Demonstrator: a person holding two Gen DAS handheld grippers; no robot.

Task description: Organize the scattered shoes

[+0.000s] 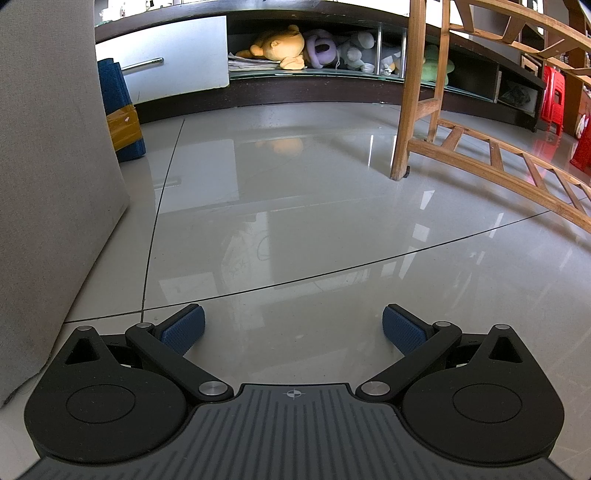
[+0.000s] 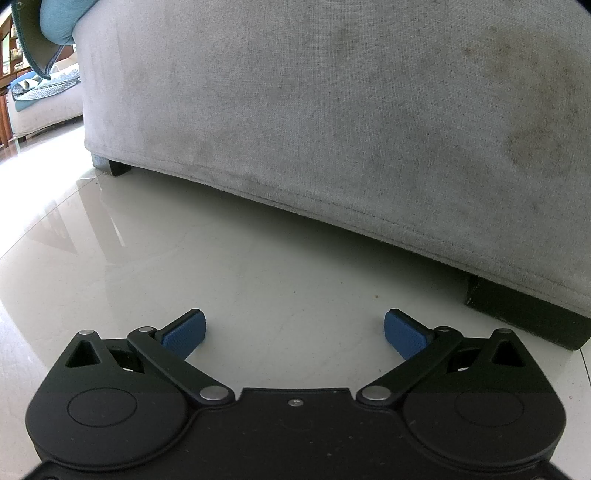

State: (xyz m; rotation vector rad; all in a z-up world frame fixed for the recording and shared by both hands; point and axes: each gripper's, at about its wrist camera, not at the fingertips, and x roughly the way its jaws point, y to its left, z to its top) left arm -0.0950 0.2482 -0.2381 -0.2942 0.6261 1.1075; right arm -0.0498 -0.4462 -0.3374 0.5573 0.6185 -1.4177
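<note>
The left black tool [image 1: 293, 325] with blue pads has its two fingers spread wide apart, and nothing sits between them. It hangs low over the shiny pale tile floor [image 1: 295, 206]. On its left stands the side of a big grey cloth sofa [image 1: 51, 166]. Past the sofa, a blue roll with yellow tape [image 1: 122, 110] leans by a white drawer with a silver handle [image 1: 166, 62]. Farther off, a long dark low cabinet [image 1: 314, 88] holds a yellow stuffed toy [image 1: 277, 46], a purple stuffed toy [image 1: 321, 46] and a grey stuffed toy [image 1: 354, 50]. On the right stands a brown wooden frame [image 1: 424, 110], with a red plastic stool [image 1: 553, 96] behind it. The right black tool [image 2: 294, 328] is spread wide too, and it holds nothing. It is low over the same pale floor [image 2: 221, 251], facing the grey sofa [image 2: 332, 110], which stands on short dark feet [image 2: 528, 314]. A blue cushion [image 2: 59, 22] peeks out at the top left. No shoes show in either view.
</note>
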